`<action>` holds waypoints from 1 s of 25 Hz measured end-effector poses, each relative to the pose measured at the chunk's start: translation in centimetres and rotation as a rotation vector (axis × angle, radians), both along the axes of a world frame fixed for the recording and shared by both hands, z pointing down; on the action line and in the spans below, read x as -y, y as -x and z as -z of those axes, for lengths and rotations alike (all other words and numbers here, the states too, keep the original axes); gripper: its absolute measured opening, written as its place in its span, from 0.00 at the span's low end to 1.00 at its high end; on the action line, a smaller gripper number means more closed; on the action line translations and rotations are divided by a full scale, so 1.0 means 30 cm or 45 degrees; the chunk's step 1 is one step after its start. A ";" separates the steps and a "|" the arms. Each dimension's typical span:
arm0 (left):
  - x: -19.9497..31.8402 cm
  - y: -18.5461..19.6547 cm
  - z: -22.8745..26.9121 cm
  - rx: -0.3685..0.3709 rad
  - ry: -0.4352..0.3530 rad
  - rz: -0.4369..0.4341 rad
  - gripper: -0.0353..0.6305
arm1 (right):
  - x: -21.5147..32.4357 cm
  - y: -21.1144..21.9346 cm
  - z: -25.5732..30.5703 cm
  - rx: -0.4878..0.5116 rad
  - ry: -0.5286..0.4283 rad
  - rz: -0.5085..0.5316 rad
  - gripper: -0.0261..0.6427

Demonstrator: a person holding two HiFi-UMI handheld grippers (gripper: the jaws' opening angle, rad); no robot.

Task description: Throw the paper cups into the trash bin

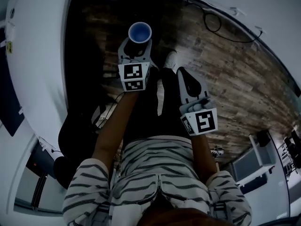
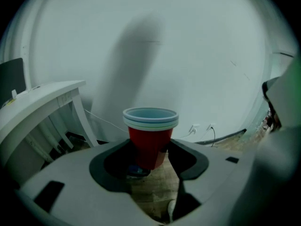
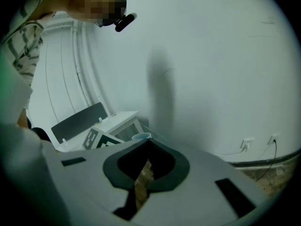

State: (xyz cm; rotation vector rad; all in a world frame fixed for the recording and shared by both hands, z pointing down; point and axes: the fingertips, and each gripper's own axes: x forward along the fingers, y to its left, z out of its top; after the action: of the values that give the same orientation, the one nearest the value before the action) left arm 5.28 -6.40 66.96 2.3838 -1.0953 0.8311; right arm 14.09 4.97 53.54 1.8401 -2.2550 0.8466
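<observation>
A stack of red paper cups (image 2: 149,145) with pale rims stands upright between the jaws of my left gripper (image 2: 149,150), which is shut on its lower part. From above, the cups (image 1: 140,32) show a blue inside, and the left gripper (image 1: 139,44) holds them out over the wood floor. My right gripper (image 1: 182,73) hangs lower to the right, near the person's legs. In its own view the right gripper (image 3: 146,144) is shut tip to tip with nothing in it. Past its jaws I see the cups' rim (image 3: 140,136). No trash bin shows in any view.
A white table (image 1: 37,55) runs along the left, with a black chair (image 1: 77,135) below it. Cables (image 1: 211,20) lie on the wood floor (image 1: 244,79) by the white wall. A white desk (image 2: 42,98) and wall sockets (image 2: 202,127) show in the left gripper view.
</observation>
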 end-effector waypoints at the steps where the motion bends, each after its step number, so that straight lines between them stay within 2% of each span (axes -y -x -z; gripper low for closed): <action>1: 0.006 -0.009 -0.031 0.012 0.005 -0.016 0.44 | -0.010 -0.003 -0.019 0.003 0.015 -0.012 0.05; 14: 0.083 -0.052 -0.454 0.097 0.147 -0.040 0.44 | -0.037 -0.003 -0.229 0.020 0.128 -0.065 0.05; 25: 0.148 -0.068 -0.677 0.152 0.197 -0.046 0.44 | -0.054 -0.011 -0.334 0.037 0.200 -0.113 0.05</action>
State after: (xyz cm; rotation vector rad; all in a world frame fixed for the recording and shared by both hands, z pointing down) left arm 7.31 -10.86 87.26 2.2564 -0.9956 1.0429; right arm 14.42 6.59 63.57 1.8800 -2.0696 1.0384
